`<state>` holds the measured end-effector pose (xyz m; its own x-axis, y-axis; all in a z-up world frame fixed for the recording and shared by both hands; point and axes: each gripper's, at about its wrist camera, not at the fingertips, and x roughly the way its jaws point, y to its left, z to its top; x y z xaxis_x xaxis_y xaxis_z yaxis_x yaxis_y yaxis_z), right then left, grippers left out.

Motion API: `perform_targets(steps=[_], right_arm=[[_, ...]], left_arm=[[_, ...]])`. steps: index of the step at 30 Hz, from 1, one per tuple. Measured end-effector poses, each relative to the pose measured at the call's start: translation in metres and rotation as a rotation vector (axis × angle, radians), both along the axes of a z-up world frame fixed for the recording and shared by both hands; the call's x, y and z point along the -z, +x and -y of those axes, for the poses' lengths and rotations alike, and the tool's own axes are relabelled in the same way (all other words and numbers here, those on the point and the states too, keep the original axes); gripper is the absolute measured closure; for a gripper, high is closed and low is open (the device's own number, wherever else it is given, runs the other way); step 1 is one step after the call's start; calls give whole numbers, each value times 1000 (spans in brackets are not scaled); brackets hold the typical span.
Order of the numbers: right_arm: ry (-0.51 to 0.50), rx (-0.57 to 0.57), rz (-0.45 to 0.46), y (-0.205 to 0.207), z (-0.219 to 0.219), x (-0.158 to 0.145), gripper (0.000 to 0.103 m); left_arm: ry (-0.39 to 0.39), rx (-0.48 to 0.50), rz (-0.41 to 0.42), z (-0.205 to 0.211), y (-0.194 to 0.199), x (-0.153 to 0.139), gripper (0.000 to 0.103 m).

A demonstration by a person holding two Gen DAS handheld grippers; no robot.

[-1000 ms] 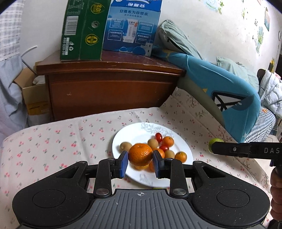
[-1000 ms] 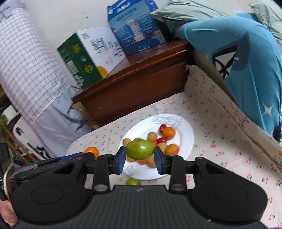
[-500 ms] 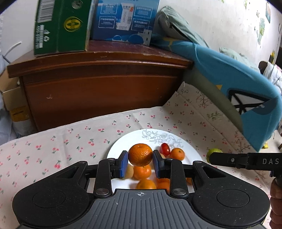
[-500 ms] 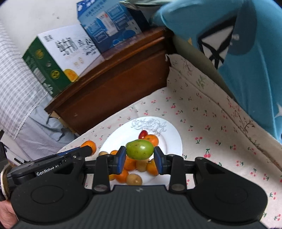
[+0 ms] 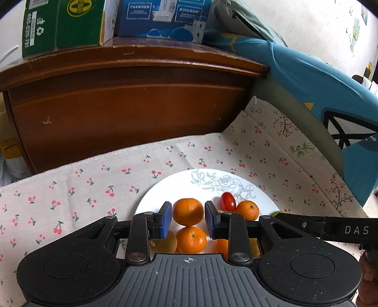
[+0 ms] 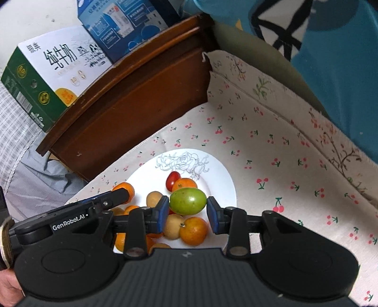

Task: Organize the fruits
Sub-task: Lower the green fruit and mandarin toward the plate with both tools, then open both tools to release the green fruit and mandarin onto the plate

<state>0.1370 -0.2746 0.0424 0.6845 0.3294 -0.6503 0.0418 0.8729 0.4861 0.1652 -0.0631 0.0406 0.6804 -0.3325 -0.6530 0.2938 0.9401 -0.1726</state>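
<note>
A white plate (image 5: 257,189) with a rose drawing lies on the cherry-print cloth and holds several small oranges, a red cherry tomato (image 5: 228,201) and pale round fruits. My left gripper (image 5: 188,220) is shut on an orange (image 5: 187,211) just above the plate's near side. My right gripper (image 6: 188,210) is shut on a green fruit (image 6: 187,201) above the plate (image 6: 224,179), over the heap of fruit. In the right wrist view the left gripper's tip with its orange (image 6: 126,189) shows at the plate's left edge.
A dark wooden cabinet (image 5: 132,99) stands behind the cloth with a green carton (image 5: 63,23) and a blue carton (image 5: 163,16) on top. A blue and grey cushion (image 5: 319,99) rises along the right side.
Both grippers have moved forward and down toward the plate with their fruits still held. The plate now sits closer under the fingers in both views.
</note>
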Motion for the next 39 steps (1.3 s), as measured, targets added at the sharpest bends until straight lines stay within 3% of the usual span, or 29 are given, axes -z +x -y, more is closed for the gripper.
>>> perform_targets(steps=[6,9,15,39], right_arm=[[22,4,10,-1,2,-5,67],[12,-11,39,-5,0,-14,67],[26,-48,61,-18,-5,-25,67],[23,-128,31,-90,-34,-20,67]], left_arm=[[-33,-6,13,-4,-7,-16,72],[-25,-27,31,-7,-17,-30,63],[-23,-45,43,-19,-41,-45,63],[38,-120,-101,-41,-132,-18,63]])
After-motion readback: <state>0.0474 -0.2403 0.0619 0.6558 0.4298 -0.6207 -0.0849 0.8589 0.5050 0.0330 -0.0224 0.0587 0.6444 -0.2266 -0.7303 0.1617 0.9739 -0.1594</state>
